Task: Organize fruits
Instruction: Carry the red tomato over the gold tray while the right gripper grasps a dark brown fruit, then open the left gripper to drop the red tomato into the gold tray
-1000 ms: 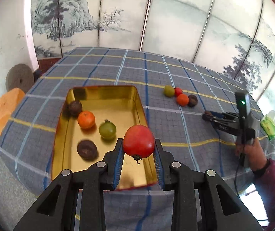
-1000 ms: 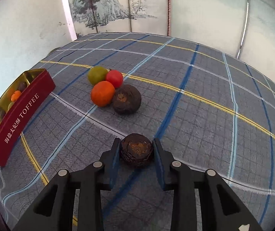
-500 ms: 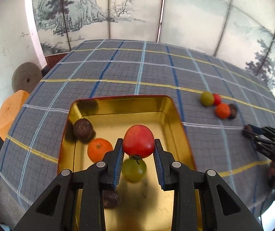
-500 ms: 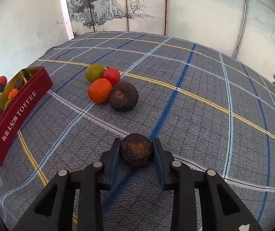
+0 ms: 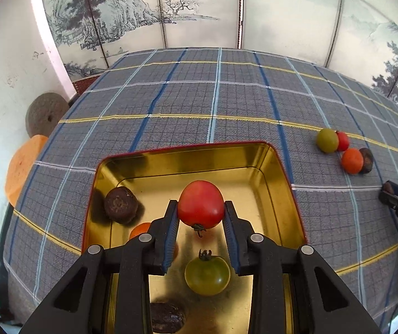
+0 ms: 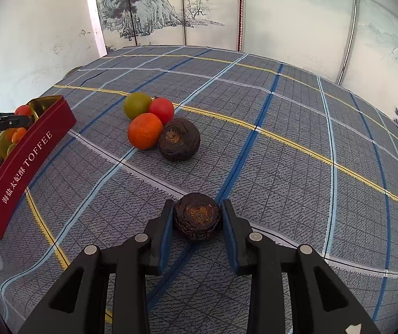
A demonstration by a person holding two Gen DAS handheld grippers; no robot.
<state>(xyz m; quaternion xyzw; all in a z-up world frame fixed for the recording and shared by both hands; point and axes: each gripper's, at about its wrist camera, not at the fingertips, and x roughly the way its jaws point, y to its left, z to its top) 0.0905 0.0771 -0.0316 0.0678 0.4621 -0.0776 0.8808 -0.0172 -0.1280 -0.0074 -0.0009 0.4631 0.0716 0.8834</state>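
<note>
My left gripper (image 5: pixel 201 217) is shut on a red tomato (image 5: pixel 200 204) and holds it above the gold toffee tin (image 5: pixel 282 178). In the tin lie a dark brown fruit (image 5: pixel 121 204), a partly hidden orange (image 5: pixel 140 229), a green tomato (image 5: pixel 207 275) and another dark fruit (image 5: pixel 166 317). My right gripper (image 6: pixel 198 218) is shut on a dark brown fruit (image 6: pixel 198 216) just above the cloth. Ahead of it a green tomato (image 6: pixel 137 105), a red tomato (image 6: pixel 161 110), an orange (image 6: pixel 144 130) and a dark fruit (image 6: pixel 179 139) cluster together.
The tin's red side marked TOFFEE (image 6: pixel 26 164) stands at the left of the right wrist view. The plaid tablecloth (image 5: pixel 215 103) covers the table. A grey disc (image 5: pixel 44 114) and an orange stool (image 5: pixel 22 164) sit beyond the left edge. A painted screen backs the table.
My left gripper has moved forward over the tin with the red tomato, so the green tomato now lies under the fingers. My right gripper has shifted slightly, still holding the dark fruit.
</note>
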